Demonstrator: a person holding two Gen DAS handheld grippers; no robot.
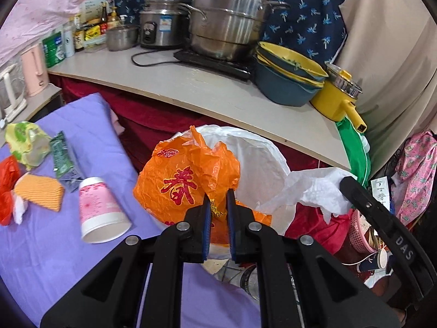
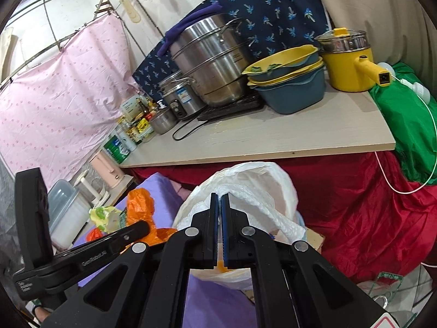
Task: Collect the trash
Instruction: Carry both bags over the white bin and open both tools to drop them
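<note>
My left gripper (image 1: 218, 194) is shut on a crumpled orange plastic bag (image 1: 177, 183) with red characters, held over the mouth of a white trash bag (image 1: 256, 158). My right gripper (image 2: 220, 198) is shut on a wad of white tissue paper (image 2: 262, 213), just in front of the white trash bag (image 2: 262, 180). In the left wrist view the right gripper (image 1: 345, 183) comes in from the right with the white tissue (image 1: 316, 188). The left gripper (image 2: 144, 227) and the orange bag (image 2: 139, 202) show at the lower left of the right wrist view.
On the purple cloth (image 1: 90, 125) lie a tipped pink paper cup (image 1: 101, 210), an orange sponge (image 1: 38, 191), a green wrapper (image 1: 61, 155), a yellow-green wrapper (image 1: 27, 142) and red plastic (image 1: 6, 188). The counter (image 1: 207, 87) behind holds pots and bowls. A pink basket (image 1: 357, 229) stands at right.
</note>
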